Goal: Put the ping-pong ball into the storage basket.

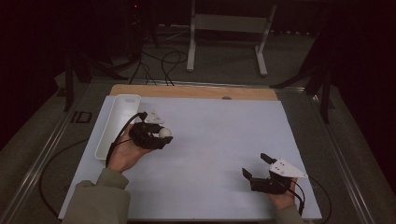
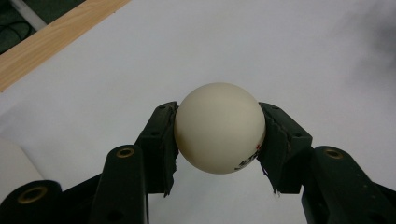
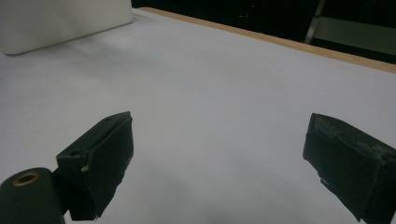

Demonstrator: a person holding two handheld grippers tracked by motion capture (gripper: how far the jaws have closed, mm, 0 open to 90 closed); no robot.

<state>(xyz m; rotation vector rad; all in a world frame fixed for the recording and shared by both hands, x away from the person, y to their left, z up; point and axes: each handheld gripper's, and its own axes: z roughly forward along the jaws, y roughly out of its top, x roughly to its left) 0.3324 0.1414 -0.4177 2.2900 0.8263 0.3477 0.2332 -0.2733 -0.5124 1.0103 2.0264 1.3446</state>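
While one white tray (image 1: 112,125) lies at left of the high view, the left gripper (image 1: 161,136) just right of it clenches the single ball (image 1: 165,132) at centre-left. At lower right, the right gripper (image 1: 257,166) has its jaws spread wide with nothing between. Print on the ball (image 2: 219,127) is partly hidden by a pad and unreadable.

The left gripper (image 1: 163,135) is hovering over the table's left side, its jaws clamping a ball (image 2: 219,128), with the left hand (image 1: 125,154) cradling it from below. The right gripper (image 1: 256,166) is sitting low at the near right, jaws gaping wide apart.
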